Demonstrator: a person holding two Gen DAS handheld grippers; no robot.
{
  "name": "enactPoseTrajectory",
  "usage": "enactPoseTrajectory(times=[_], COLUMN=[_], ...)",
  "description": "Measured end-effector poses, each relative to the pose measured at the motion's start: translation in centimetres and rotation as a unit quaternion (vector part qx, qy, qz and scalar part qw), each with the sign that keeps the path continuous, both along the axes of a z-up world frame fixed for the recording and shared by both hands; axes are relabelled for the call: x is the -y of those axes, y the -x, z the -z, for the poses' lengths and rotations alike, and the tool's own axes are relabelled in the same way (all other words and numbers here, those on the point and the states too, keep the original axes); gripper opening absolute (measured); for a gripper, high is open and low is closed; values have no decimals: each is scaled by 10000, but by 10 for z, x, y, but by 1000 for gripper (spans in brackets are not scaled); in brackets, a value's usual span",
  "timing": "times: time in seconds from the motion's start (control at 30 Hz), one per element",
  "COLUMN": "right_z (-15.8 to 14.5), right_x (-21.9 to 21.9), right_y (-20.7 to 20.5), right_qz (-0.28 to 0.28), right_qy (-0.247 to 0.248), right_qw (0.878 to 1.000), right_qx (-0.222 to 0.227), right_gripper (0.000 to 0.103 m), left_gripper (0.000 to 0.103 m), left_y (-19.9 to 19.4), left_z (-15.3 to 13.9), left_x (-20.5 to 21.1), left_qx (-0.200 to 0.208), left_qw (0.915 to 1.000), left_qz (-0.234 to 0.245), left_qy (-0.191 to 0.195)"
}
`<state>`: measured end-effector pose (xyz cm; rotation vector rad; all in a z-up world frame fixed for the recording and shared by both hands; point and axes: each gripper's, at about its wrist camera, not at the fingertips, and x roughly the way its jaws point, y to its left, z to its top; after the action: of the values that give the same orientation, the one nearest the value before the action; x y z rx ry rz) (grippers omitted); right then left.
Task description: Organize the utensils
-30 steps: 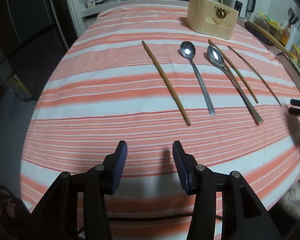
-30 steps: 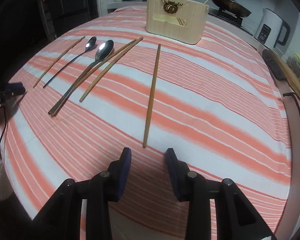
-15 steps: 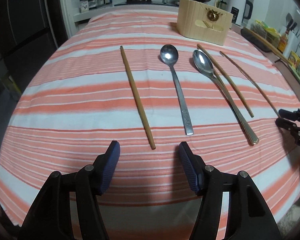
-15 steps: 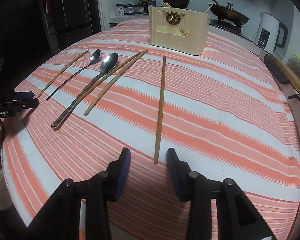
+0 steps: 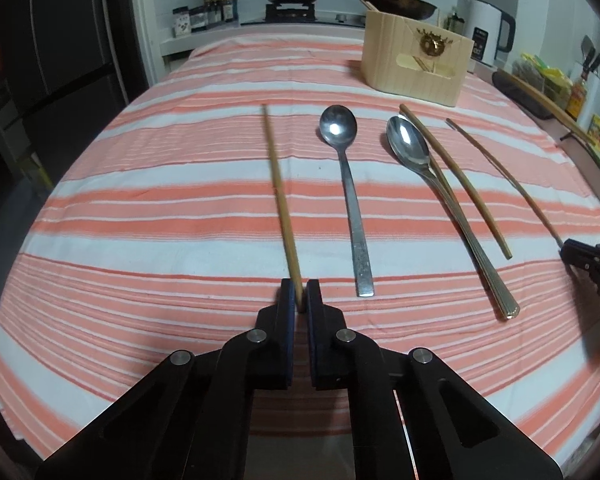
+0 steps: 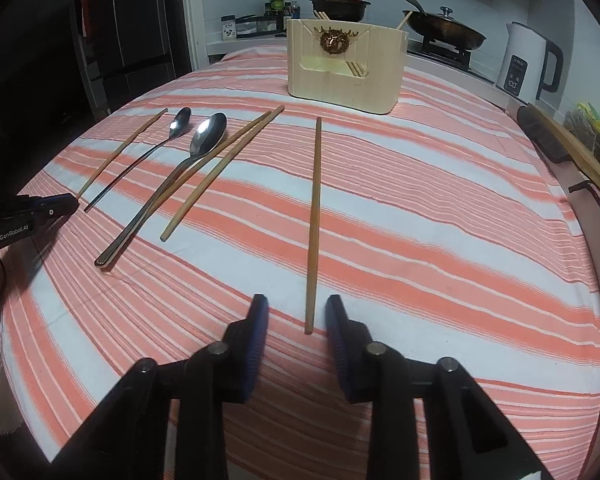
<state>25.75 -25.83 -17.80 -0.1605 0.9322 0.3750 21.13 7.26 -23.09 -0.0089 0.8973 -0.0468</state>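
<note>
- Since the earlier frames the left gripper (image 5: pixel 299 295) has gone from spread jaws short of the utensils to jaws pressed onto the near end of the leftmost thin brown wooden chopstick (image 5: pixel 278 188); the right gripper (image 6: pixel 296 322) has crept up to its own chopstick.
- That leftmost chopstick runs from lower centre up the left wrist view on the orange-and-white striped cloth surface (image 5: pixel 140 208); its shaft looks blurred, so it may already be lifting.
- Judged by look, it is light, stiff and narrow; held at the very tip it could pivot or slip, so a hold slightly further up the shaft would be steadier.
- The right gripper's jaws are spread, straddling the near tip of the lone wooden chopstick (image 6: pixel 314 216) at centre of the right wrist view, holding nothing.
- Between them lie two long-handled steel spoons (image 5: pixel 350 196) and two more chopsticks (image 5: pixel 456 180).
- The pale wooden utensil holder (image 6: pixel 342 68), upper centre, looks like the destination.
</note>
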Motion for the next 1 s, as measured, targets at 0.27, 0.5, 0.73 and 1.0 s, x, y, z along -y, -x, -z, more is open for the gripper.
enactPoseTrajectory(times=[0.27, 0.5, 0.73, 1.0], right_z=[-30, -94, -146, -172], right_x=[6, 1, -4, -8], right_y=[1, 4, -1, -2], right_qz=[158, 81, 59, 21], right_qy=[-180, -217, -329, -482], right_qw=[9989, 9933, 9847, 9799], right_qx=[395, 1130, 1709, 1935], right_gripper=[5, 5, 5, 5], left_gripper=[2, 2, 2, 1], left_y=[8, 11, 12, 15], left_z=[-42, -102, -149, -174], left_x=[-12, -18, -22, -22], left_qx=[447, 1069, 1594, 1886], left_qw=[9989, 9942, 9870, 9811], left_qz=[-54, 88, 193, 333], left_qy=[129, 48, 107, 271])
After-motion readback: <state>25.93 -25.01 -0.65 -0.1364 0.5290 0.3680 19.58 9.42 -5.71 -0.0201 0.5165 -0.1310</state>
